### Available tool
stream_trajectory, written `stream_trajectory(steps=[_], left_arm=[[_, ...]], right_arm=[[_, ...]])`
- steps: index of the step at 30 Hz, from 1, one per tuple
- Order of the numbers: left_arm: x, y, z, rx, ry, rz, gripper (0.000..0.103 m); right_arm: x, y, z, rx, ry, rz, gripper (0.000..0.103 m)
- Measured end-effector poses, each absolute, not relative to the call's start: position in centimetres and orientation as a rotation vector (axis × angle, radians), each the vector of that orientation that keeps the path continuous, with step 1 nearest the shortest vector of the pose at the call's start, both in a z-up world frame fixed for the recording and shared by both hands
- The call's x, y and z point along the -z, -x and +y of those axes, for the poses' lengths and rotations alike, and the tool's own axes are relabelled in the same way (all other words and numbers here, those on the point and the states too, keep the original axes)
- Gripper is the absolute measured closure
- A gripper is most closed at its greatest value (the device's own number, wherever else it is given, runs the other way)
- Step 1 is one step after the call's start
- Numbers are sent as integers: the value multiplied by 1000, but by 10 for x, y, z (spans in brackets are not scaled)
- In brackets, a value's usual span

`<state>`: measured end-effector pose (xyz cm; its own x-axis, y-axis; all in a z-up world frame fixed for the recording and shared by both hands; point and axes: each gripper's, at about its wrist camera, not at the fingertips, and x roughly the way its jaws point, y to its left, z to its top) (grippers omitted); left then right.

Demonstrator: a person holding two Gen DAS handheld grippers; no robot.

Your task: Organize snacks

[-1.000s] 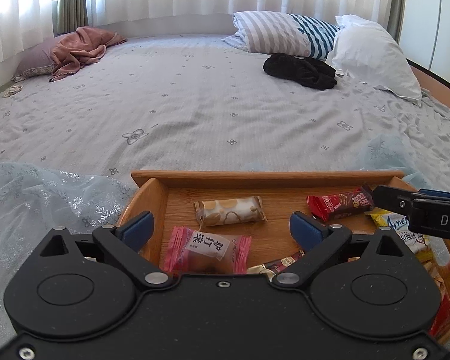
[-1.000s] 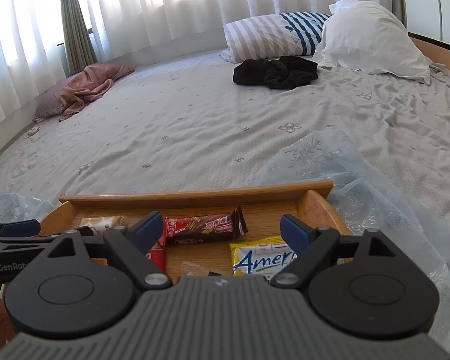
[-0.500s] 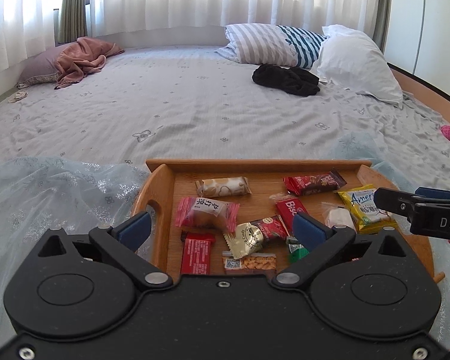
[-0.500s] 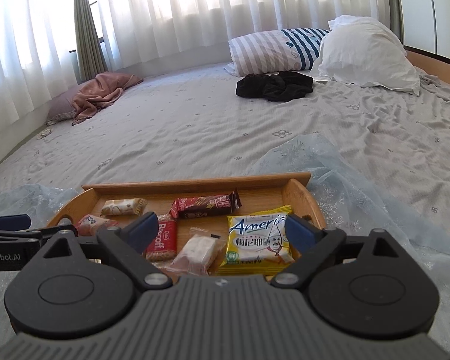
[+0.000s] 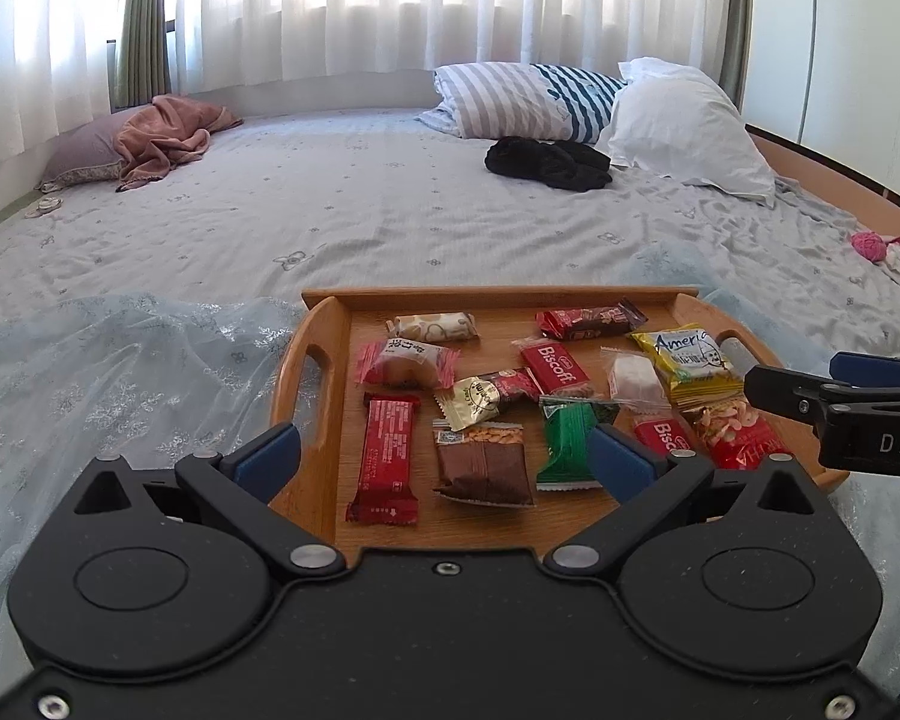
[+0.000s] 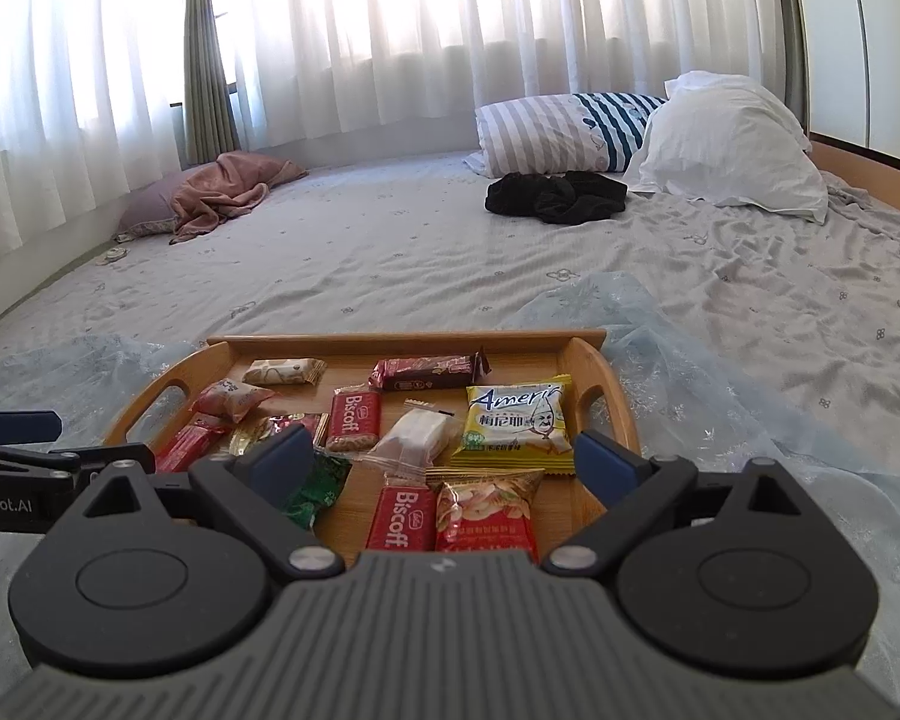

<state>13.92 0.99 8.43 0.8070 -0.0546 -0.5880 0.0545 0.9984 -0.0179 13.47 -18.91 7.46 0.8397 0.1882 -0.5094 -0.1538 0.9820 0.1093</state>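
Roughly a dozen wrapped snacks are seen scattered, none sorted, across a wooden tray (image 5: 324, 372) that rests on a pale lace cloth (image 5: 120, 372) on the bed (image 5: 390, 222). Both tools are held above the tray's near edge: the left hand-held gripper (image 5: 444, 459) is spread wide and empty, and the right hand-held gripper (image 6: 444, 459) is likewise spread wide with nothing between its pads. The step in hand is judged to be the choosing of a first packet; no grasp has been made. Near the left tool lie a long red bar (image 5: 387, 459) and a brown packet (image 5: 483, 468); near the right, a red Biscoff packet (image 6: 402, 516) and a peanut bag (image 6: 487, 510). A descent onto one flat wrapper is called for next, with the pads closed across its narrow width.
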Motion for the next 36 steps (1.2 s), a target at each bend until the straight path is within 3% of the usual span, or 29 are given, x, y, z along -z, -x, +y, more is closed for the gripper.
stream_trajectory(steps=[19, 36], left_arm=[[-47, -75, 7, 44, -7, 625, 1], [6, -79, -2, -6, -20, 650, 0]], right_arm=[[-41, -73, -172, -204, -19, 513, 0], [3, -62, -166, -167, 83, 548, 0]])
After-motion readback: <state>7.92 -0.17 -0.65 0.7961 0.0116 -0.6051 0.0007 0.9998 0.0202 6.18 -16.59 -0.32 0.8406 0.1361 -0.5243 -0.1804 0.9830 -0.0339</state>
